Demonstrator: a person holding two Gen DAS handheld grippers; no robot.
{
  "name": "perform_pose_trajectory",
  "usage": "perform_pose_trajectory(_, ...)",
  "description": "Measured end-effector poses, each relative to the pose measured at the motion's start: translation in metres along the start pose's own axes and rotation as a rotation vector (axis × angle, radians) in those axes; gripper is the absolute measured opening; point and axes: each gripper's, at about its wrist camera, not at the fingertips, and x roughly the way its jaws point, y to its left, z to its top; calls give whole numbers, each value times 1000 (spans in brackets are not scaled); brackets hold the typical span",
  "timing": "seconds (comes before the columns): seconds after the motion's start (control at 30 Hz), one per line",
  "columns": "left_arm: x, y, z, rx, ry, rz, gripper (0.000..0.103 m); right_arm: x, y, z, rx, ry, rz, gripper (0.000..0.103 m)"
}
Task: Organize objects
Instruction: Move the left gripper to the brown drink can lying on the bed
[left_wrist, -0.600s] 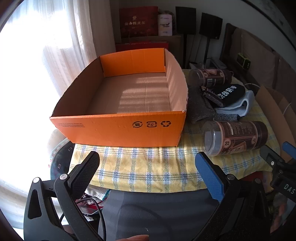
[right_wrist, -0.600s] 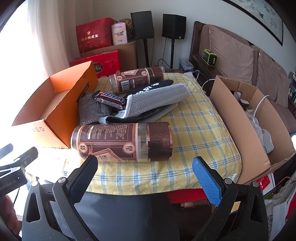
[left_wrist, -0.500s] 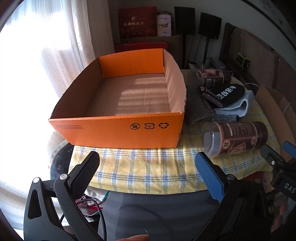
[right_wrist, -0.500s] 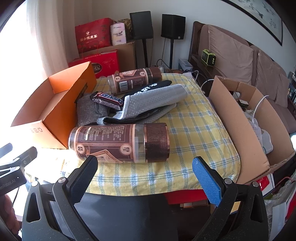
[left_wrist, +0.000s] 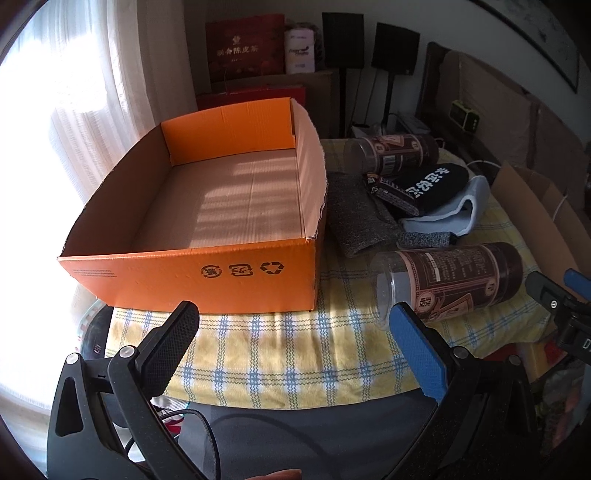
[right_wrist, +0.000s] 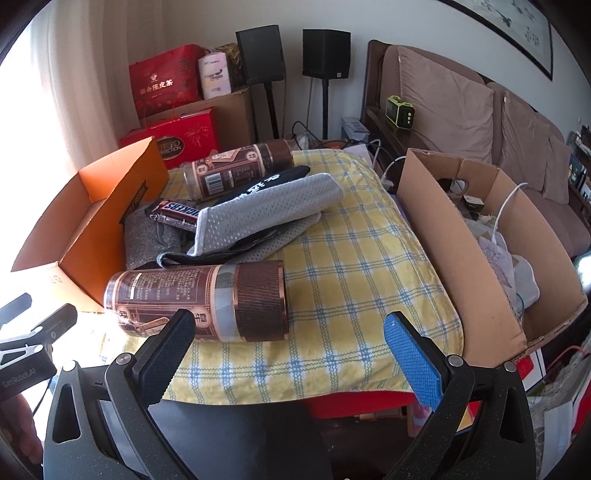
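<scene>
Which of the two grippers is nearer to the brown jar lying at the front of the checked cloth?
The right. The right gripper hangs open just in front of the jar, its dark pad overlapping it. The left gripper faces the orange box, with the jar off beside its blue pad.

The orange box (left_wrist: 192, 271) is corrugated cardboard, matt, with a printed orange skin outside and plain brown card on its floor. The near jar (right_wrist: 195, 299) is clear glossy plastic with a paper-like brown label and a ribbed coppery lid; the far jar (right_wrist: 236, 170) looks the same. A checked cloth (right_wrist: 351, 266) with a towelling weave covers the surface. On it lie a grey mesh fabric piece (right_wrist: 266, 210), a coarse grey knit (left_wrist: 351, 218) and a shiny candy wrapper (right_wrist: 177, 212). The brown box (right_wrist: 450, 251) to the right is bare matt cardboard.
</scene>
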Motion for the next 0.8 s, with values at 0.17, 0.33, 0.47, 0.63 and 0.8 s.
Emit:
perform_pose_trajectory(0.17, 3, -5, -1, 2, 6, -58, 101, 3, -12, 4, 29, -7, 32, 103)
perform_pose_trajectory(0.33, 6, -13, -2, 26, 11, -98, 88, 11, -20, 8, 75, -1, 134, 103)
perform_pose_trajectory(0.47, 8, -23, -3, 60, 6, -155, 76, 17, -22, 11, 96, 0, 203, 97)
perform_pose_trajectory(0.63, 16, -34, -2, 65, 30, -246, 63, 32, -18, 16, 95, 41, 269, 72)
perform_pose_trajectory(0.8, 21, -41, -2, 67, 47, -315, 56, 45, -18, 13, 120, 87, 360, 54)
